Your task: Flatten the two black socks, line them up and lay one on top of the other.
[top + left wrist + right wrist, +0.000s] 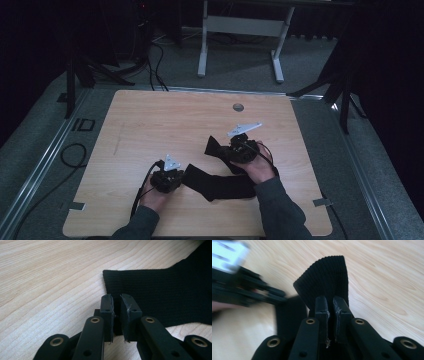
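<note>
The black sock [215, 182] lies across the near middle of the worktop [150, 120], stretched between my two grippers. One end sits flat beside the left gripper [176, 181]; the other end is lifted off the wood by the right gripper [227, 150], so the fabric bends up and folds over towards the far side.

In the left gripper view the fingers [108, 307] stand nearly together with the sock's edge [160, 297] caught between the pads, low against the wood. I read that hold as an anchor: it pins this end so the rest can be drawn or folded without the whole thing sliding.

In the right gripper view the fingers [322, 310] are closed on the ribbed cuff [324, 277], which fans out above the tips, its free corner standing up. Only a narrow slot shows between the pads, and the knit fills it, so I take this for a firm pinch. The left gripper shows blurred at the left of that view, near the cloth's lower part.

My judgement is that I am partway through folding the sock, carrying the cuff end over towards the pinned end. What I should watch is the anchor: it bites only the edge, and a hard pull could tug that edge out. The raised end should come across low and steady so the fold lands square.
</note>
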`<control>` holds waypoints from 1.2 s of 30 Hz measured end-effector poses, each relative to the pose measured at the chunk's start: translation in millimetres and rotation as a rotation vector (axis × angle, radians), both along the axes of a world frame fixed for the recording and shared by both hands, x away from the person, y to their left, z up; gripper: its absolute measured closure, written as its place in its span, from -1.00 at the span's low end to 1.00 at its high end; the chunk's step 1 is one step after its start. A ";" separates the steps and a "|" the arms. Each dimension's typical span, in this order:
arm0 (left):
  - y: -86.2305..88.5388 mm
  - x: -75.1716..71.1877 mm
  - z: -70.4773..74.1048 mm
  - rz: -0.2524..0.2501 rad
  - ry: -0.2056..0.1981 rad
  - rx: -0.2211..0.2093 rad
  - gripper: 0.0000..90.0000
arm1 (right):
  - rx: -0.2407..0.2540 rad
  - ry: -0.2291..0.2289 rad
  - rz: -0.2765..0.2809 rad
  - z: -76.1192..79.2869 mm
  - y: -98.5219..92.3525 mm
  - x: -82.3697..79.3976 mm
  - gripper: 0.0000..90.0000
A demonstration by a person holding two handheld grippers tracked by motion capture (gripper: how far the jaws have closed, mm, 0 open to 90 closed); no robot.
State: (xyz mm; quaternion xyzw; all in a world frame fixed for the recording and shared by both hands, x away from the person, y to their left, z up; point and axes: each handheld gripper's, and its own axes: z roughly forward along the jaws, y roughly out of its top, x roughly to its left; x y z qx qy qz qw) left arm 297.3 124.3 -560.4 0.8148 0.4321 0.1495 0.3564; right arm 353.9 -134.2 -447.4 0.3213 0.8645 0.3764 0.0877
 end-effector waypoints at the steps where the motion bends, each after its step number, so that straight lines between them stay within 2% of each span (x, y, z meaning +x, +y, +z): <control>1: 0.0 0.0 -0.1 0.001 0.000 -0.001 0.80 | 0.025 0.004 0.010 4.6 2.8 -7.9 0.86; 3: -0.1 -0.1 -0.1 0.002 0.000 -0.004 0.80 | 0.036 0.010 0.017 6.5 9.4 -18.3 0.86; 6: -0.4 -0.4 0.0 0.002 0.000 -0.001 0.80 | 0.018 0.014 0.015 0.3 22.3 -32.4 0.86; 9: -0.2 -0.5 0.0 0.000 -0.001 0.001 0.80 | -0.039 0.032 0.004 -23.2 37.0 -38.6 0.86; 11: -0.4 -0.6 0.0 0.000 -0.002 0.001 0.80 | -0.050 0.085 -0.003 -39.9 42.4 -36.4 0.86; 13: -0.5 -0.6 -0.1 0.000 -0.002 0.000 0.80 | -0.078 0.097 -0.016 -54.0 46.5 -33.6 0.86; 17: -0.9 -1.0 -0.1 0.003 -0.001 -0.002 0.80 | -0.070 0.136 -0.034 -70.3 52.6 -31.2 0.85; 21: -1.3 -1.8 -0.1 -0.001 0.001 -0.001 0.80 | -0.040 0.153 -0.046 -76.7 56.8 -29.1 0.85; 27: -1.0 -2.5 0.9 0.005 0.009 -0.005 0.81 | -0.003 0.168 -0.048 -77.1 60.3 -29.9 0.85; 31: 2.0 -5.3 5.1 0.015 -0.018 0.004 0.82 | 0.003 0.171 -0.046 -76.5 60.9 -30.4 0.85; 33: 10.7 -5.4 10.0 0.047 -0.032 -0.018 0.83 | 0.005 0.172 -0.045 -76.5 60.7 -30.4 0.85; 36: 17.3 -4.7 9.9 0.059 -0.005 -0.016 0.86 | 0.005 0.177 -0.043 -77.5 61.3 -30.3 0.85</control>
